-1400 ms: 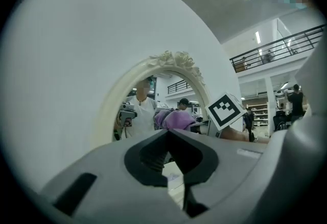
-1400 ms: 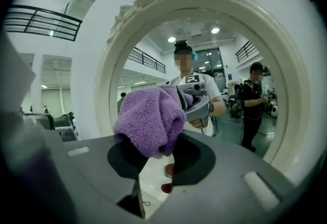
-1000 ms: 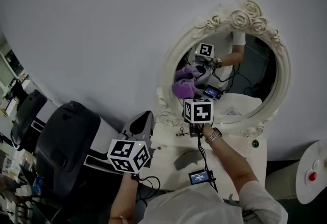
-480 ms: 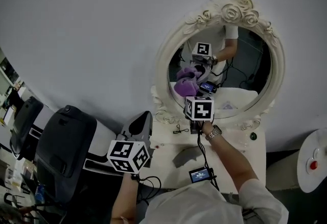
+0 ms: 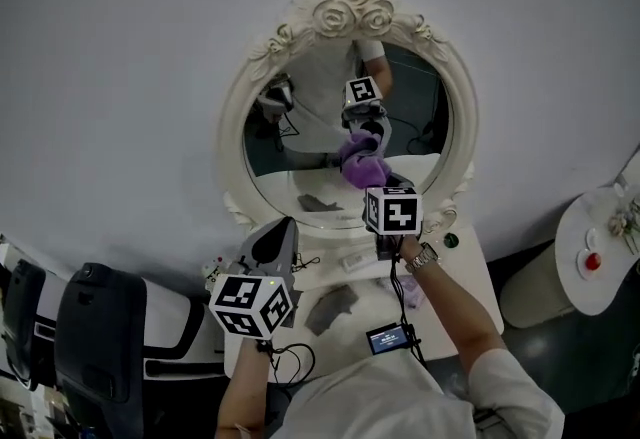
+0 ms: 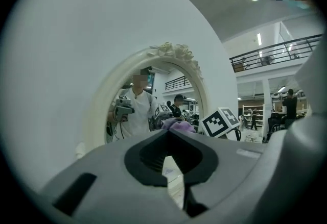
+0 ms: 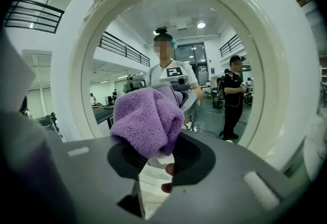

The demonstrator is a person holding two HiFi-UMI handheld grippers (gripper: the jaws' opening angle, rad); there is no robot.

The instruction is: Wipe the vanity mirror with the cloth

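The right gripper (image 7: 153, 159) has its jaws clenched on a fluffy purple cloth (image 7: 148, 121), which bunches out past the tips. The cloth sits up at the lower part of the glass of the oval vanity mirror with a white rose-carved frame (image 5: 310, 172), meeting its own reflection. The left gripper (image 5: 280, 235) hangs lower, over the white bench (image 5: 470, 287), with its jaws pressed together on nothing and pointing at the frame's lower left.

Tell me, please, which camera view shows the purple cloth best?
The right gripper view: the purple cloth sits large, clamped in the right hand-held gripper. The head view shows it small at the mirror; the left gripper view, only a sliver.
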